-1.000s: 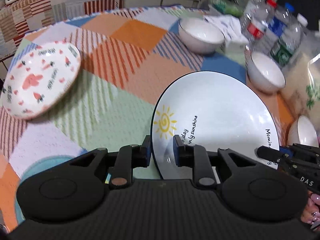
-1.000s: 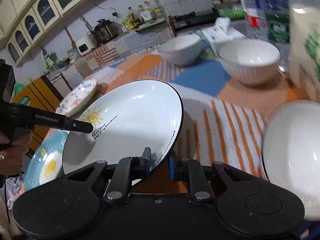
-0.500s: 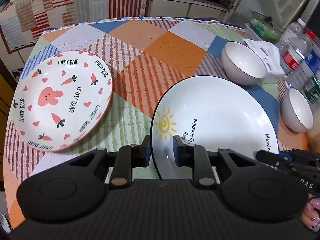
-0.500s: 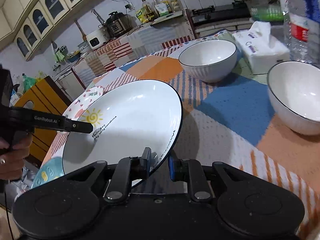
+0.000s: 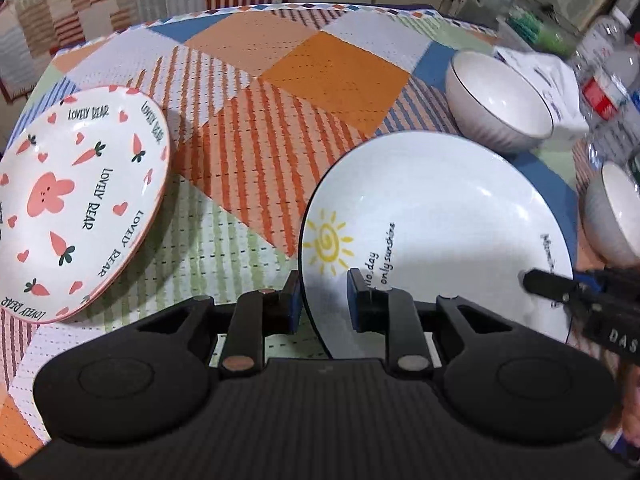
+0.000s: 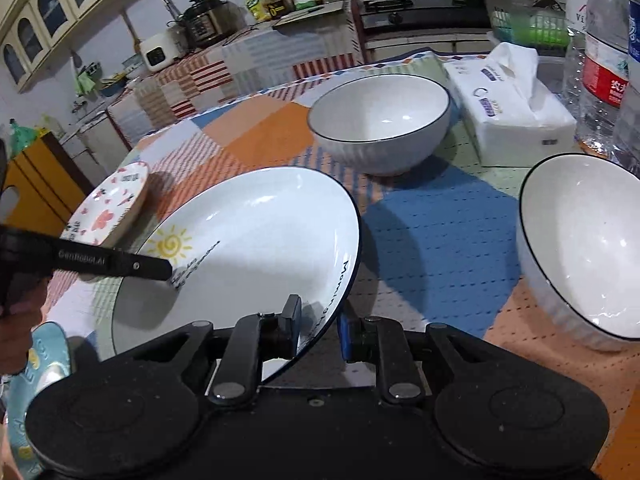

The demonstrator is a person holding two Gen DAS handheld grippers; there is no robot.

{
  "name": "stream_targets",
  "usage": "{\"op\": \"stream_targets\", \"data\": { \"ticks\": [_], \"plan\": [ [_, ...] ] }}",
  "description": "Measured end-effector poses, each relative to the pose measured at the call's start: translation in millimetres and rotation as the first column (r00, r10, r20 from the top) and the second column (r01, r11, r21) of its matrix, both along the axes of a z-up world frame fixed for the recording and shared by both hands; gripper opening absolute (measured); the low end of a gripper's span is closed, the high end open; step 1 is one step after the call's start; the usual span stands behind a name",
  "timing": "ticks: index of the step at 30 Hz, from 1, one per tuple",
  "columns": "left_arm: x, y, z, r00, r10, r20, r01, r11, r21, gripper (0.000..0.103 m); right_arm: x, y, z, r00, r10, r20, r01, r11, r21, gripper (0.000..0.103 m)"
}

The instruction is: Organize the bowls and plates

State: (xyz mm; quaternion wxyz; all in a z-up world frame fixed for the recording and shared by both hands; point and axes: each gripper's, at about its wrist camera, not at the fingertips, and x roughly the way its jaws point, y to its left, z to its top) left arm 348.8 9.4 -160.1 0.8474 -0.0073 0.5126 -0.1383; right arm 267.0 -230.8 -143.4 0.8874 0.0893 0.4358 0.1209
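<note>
A white plate with a yellow sun drawing (image 5: 432,216) (image 6: 248,240) is held at both edges. My left gripper (image 5: 323,300) is shut on its rim by the sun. My right gripper (image 6: 319,330) is shut on the opposite rim. The plate hangs tilted a little above the checked tablecloth. A pink rabbit-and-carrot plate (image 5: 72,200) (image 6: 108,208) lies to the left. Two white bowls with dark rims (image 6: 380,120) (image 6: 584,248) stand to the right.
A tissue pack (image 6: 508,100) and water bottles (image 6: 600,52) stand at the far right of the round table (image 5: 280,68). A blue plate with an egg pattern (image 6: 36,376) lies near the left front edge. Kitchen counters lie beyond the table.
Both grippers have carried the sun plate farther over the table. The rabbit plate and the bowls now appear closer in both views. The grip on the plate is unchanged.
</note>
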Motion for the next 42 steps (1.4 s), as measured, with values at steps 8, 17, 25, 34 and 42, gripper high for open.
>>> {"op": "stream_targets", "data": {
  "ticks": [8, 17, 25, 34, 42],
  "plan": [
    [-1, -2, 2, 1.000, 0.003, -0.022, -0.003, 1.000, 0.014, 0.022, 2, 5, -5, 0.999, -0.027, -0.022, 0.025, 0.999, -0.048, 0.029],
    [-29, 3, 30, 0.997, -0.039, -0.063, 0.042, 0.999, 0.034, 0.029, -7, 26, 27, 0.998, -0.054, 0.024, 0.057, 0.979, -0.197, 0.047],
    [-69, 13, 89, 0.994, -0.112, -0.020, 0.113, 0.991, 0.077, 0.041, -30, 38, 83, 0.993, -0.020, 0.113, 0.038, 0.986, -0.165, 0.070],
    [-124, 37, 129, 0.993, -0.115, -0.026, 0.118, 0.985, 0.126, 0.061, -75, 71, 134, 0.977, 0.090, 0.192, -0.044, 0.971, -0.234, 0.088],
    [-167, 71, 151, 0.992, -0.114, -0.043, 0.119, 0.985, 0.128, 0.072, -128, 112, 176, 0.941, 0.250, 0.229, -0.166, 0.929, -0.329, 0.092]
  ]
}}
